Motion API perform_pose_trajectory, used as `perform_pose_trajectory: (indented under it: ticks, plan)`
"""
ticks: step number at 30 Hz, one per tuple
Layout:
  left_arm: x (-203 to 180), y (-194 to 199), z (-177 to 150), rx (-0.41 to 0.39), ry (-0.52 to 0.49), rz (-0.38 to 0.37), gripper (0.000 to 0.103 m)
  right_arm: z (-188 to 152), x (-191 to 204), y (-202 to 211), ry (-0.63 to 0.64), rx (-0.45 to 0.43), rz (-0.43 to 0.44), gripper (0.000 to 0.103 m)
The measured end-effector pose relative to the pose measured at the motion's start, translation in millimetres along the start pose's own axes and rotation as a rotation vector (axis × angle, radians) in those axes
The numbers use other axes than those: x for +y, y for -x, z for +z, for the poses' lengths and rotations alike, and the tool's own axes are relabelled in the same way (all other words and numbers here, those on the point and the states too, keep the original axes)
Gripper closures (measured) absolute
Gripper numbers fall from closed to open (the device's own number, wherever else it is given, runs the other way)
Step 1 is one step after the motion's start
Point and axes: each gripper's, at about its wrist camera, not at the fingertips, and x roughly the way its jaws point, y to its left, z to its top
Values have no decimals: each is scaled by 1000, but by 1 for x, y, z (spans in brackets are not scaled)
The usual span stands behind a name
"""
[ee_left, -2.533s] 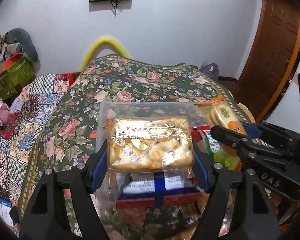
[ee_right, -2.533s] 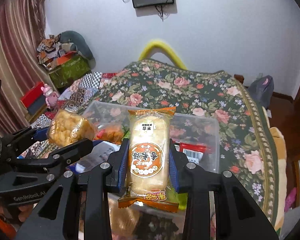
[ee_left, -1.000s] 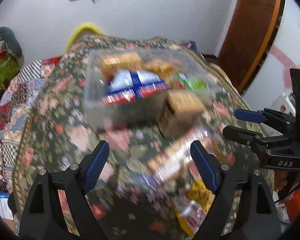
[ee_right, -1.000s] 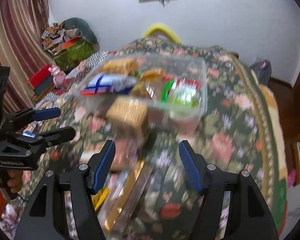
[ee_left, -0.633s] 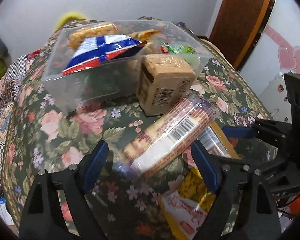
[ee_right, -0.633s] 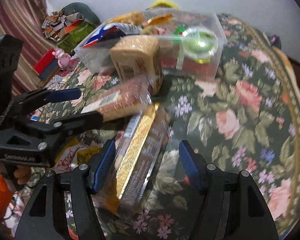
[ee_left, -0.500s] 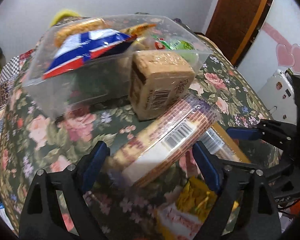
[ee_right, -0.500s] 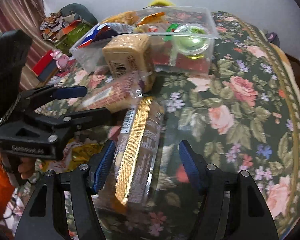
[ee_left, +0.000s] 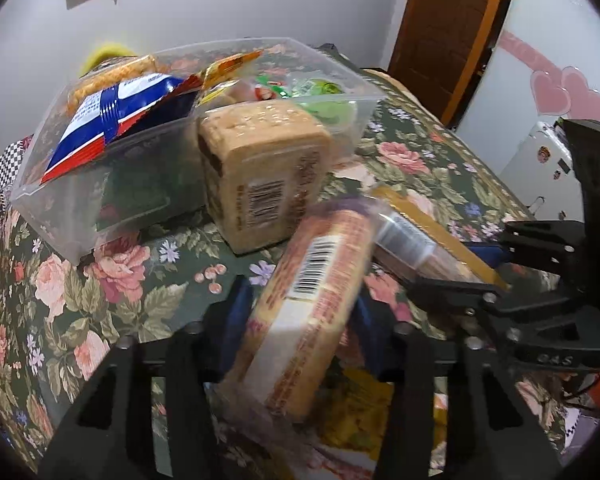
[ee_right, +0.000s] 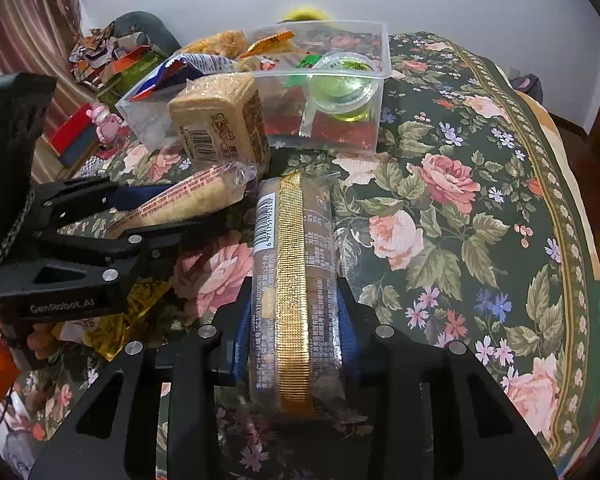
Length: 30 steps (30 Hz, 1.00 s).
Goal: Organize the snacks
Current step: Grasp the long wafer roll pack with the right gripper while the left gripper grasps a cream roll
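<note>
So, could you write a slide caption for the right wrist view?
Right gripper shut on a gold-striped snack pack lying on the floral tablecloth, near the clear snack bin.

Both grippers are matte black plastic with angular, triangular cut-out arms, silver screw heads and blue finger pads. The left gripper [ee_left: 300,312] carries white "GenRobot.AI" lettering at 9 o'clock in the right wrist view; the right gripper [ee_right: 292,320] shows "DAS". An orange sleeve edge appears at 8 o'clock.
</note>
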Motion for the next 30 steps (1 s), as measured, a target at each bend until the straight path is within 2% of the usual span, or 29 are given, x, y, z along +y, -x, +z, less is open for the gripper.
perform_pose_trajectory:
  ticks: [1, 4, 7, 17, 23, 30]
  plan:
    - [0, 3, 0, -3, 3, 0, 70, 0, 0, 2, -1, -5, -2, 69]
    - [3, 13, 0, -16, 35, 8, 78, 1, -2, 6, -10, -17, -11, 69]
    - [7, 21, -1, -21, 68, 7, 80, 0, -4, 14, -18, -35, -16, 69]
    - [9, 72, 5, -125, 110, 31, 81, 18, -3, 50, -16, -134, -36, 69]
    - [16, 105, 25, -200, 129, 51, 81, 43, 3, 64, 5, -201, -40, 69]
    - [24, 115, 61, -258, 149, 64, 81, 75, 2, 68, 17, -260, -49, 69]
